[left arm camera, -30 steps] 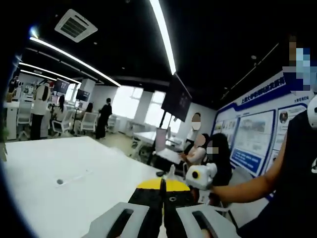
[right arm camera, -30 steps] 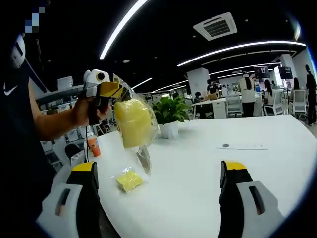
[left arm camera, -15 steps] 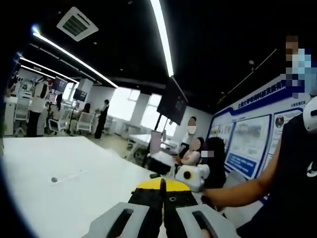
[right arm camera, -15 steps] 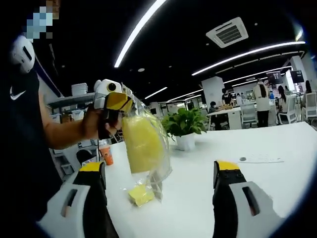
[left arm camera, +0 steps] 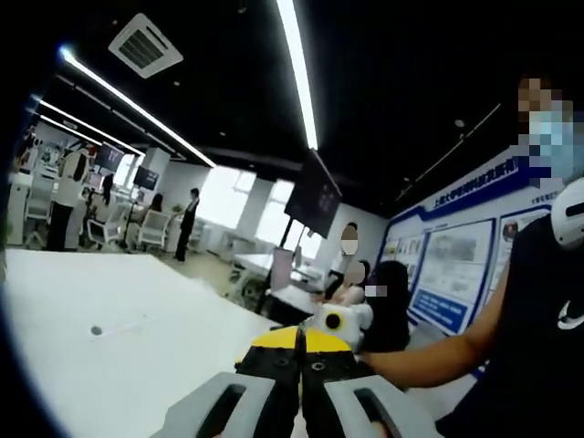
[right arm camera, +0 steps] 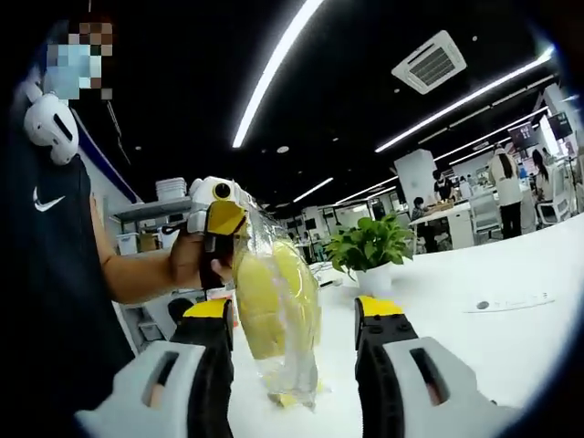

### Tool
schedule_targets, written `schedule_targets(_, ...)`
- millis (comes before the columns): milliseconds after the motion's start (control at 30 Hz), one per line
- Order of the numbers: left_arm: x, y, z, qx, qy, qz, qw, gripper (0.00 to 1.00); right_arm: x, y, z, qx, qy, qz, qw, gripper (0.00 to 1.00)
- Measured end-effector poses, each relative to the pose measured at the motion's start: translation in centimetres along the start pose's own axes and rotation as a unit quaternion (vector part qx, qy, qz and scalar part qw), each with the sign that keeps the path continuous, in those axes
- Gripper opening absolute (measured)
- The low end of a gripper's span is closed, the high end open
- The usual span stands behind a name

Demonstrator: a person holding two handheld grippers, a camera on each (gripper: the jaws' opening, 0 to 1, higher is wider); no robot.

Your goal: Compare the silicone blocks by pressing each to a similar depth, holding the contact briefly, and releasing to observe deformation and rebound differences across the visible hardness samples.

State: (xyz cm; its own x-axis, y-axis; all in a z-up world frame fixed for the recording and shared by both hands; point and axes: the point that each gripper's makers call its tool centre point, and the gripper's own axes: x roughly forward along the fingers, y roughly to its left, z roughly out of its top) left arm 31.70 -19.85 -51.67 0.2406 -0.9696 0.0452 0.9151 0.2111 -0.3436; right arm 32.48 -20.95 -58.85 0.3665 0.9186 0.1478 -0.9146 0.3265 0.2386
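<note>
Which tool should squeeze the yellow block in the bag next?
Probably the right tool. Its jaws are open, with the clear bag and its yellow block hanging between them. The left tool is shut on the bag's top, holding it up.

White table (right arm camera: 511, 274) under me, smooth top with ceiling light glare. In the right gripper view a potted green plant (right arm camera: 370, 255) in a white pot stands on it toward the far edge. Flat white sheet (right arm camera: 511, 304) with a small dark round dot lies on the top, well apart from the plant. In the left gripper view the same table top (left arm camera: 109, 365) carries that sheet and dot (left arm camera: 119, 328). Small yellow bit (right arm camera: 285, 400) low on the table, partly hidden, can't tell what it is.
</note>
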Motion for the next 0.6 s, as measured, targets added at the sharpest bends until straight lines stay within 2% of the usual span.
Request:
schedule_targets(133,-0.3,0.1,0.1,0.001,-0.003,0.004,1.0,0.0,0.4,0.8,0.0,0.001,0.003,0.02,0.9998,0.29)
schedule_targets(333,-1.1,0.4,0.5,0.0,-0.011,0.012,0.9999,0.0,1.0,1.0,0.2,0.003,0.004,0.022,0.9997,0.27)
schedule_targets(600,-2.1,0.7,-0.2,0.0,-0.016,0.015,0.9998,0.0,1.2,1.7,-0.7,0.008,0.041,0.031,0.9986,0.2)
